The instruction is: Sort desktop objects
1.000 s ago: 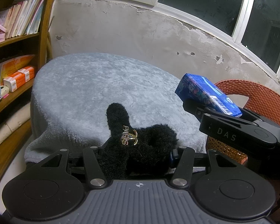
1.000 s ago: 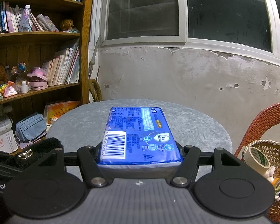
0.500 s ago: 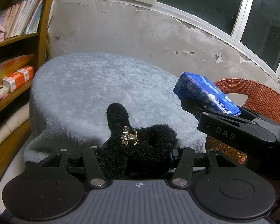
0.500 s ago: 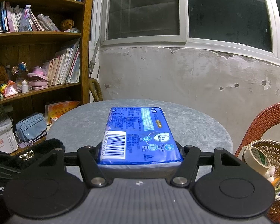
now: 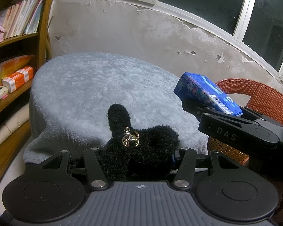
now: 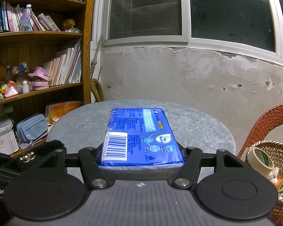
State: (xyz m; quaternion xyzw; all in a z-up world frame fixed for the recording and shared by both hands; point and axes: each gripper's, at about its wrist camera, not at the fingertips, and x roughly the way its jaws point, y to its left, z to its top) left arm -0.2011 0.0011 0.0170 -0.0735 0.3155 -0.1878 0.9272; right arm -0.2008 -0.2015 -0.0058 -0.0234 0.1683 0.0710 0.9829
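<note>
My left gripper (image 5: 139, 152) is shut on a black fuzzy hair accessory (image 5: 141, 143) with a gold "PARIS" charm, held just over the near edge of the round table with its grey plush cover (image 5: 94, 86). One furry end sticks up. My right gripper (image 6: 141, 160) is shut on a blue tissue pack (image 6: 141, 137), barcode side up, held level above the table (image 6: 198, 128). In the left wrist view the pack (image 5: 207, 94) and the right gripper (image 5: 190, 103) hang at the right, beside the table's edge. The fuzzy accessory (image 6: 47, 148) shows at the lower left of the right wrist view.
A wooden bookshelf (image 6: 47, 35) full of books and trinkets stands to the left, with a blue pouch (image 6: 32, 128) low down. An orange wicker chair (image 5: 254, 92) is at the right. Beside it sits a woven basket (image 6: 273, 146) with tape rolls. A plastered wall rises behind the table.
</note>
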